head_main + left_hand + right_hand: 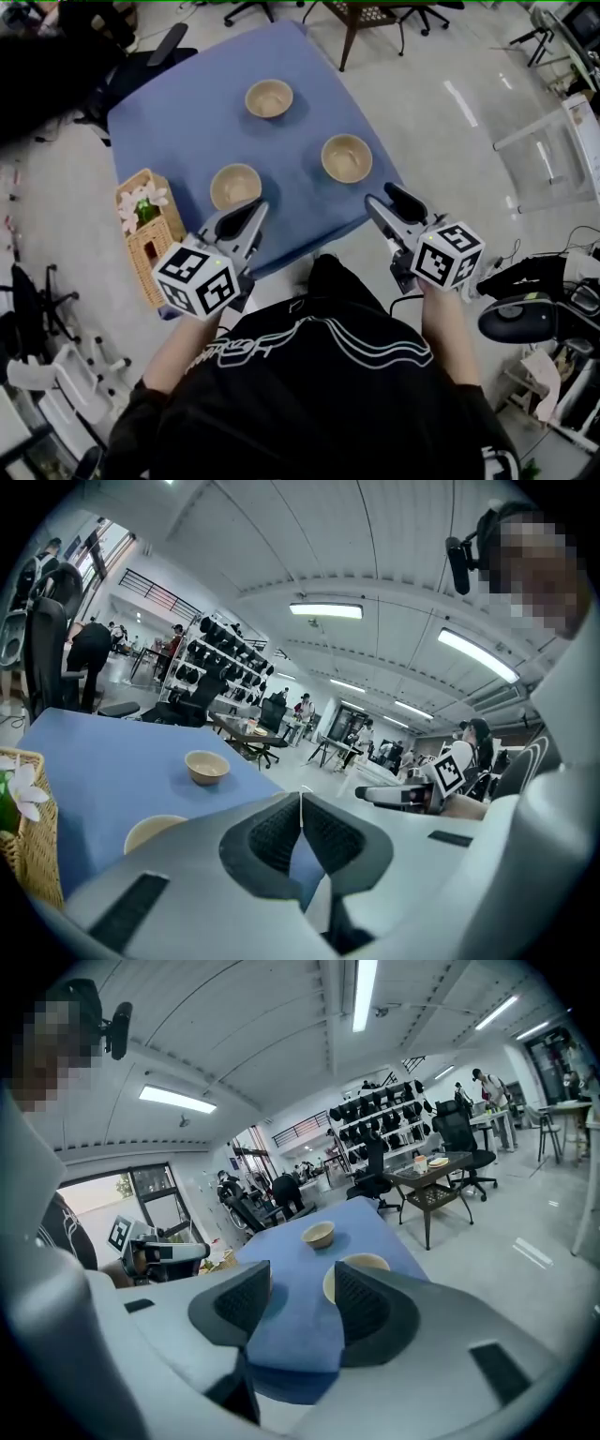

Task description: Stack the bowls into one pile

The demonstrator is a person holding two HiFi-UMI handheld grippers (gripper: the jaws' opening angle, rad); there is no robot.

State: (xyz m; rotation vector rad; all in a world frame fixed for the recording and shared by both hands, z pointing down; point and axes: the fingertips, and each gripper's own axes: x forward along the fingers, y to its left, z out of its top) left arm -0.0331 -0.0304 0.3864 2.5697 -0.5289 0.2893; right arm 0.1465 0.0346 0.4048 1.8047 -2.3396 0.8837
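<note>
Three tan bowls stand apart on the blue table (197, 122): a far bowl (269, 97), a right bowl (347, 157) and a near-left bowl (235, 186). My left gripper (254, 209) hovers over the table's near edge, just short of the near-left bowl, jaws shut and empty. My right gripper (387, 200) hangs past the near-right corner, close to the right bowl, open with nothing between its jaws. The left gripper view shows the shut pads (300, 808), the far bowl (207, 766) and the near-left bowl (155, 832) partly hidden. In the right gripper view, the open gripper (302, 1302) faces the right bowl (361, 1265) and the far bowl (319, 1234).
A wicker basket with white flowers (147, 225) sits at the table's near-left corner. Office chairs (141, 66) and a small dark table (361, 19) stand beyond the blue table. A white frame (562, 141) is at the right, a black chair (525, 314) by my right elbow.
</note>
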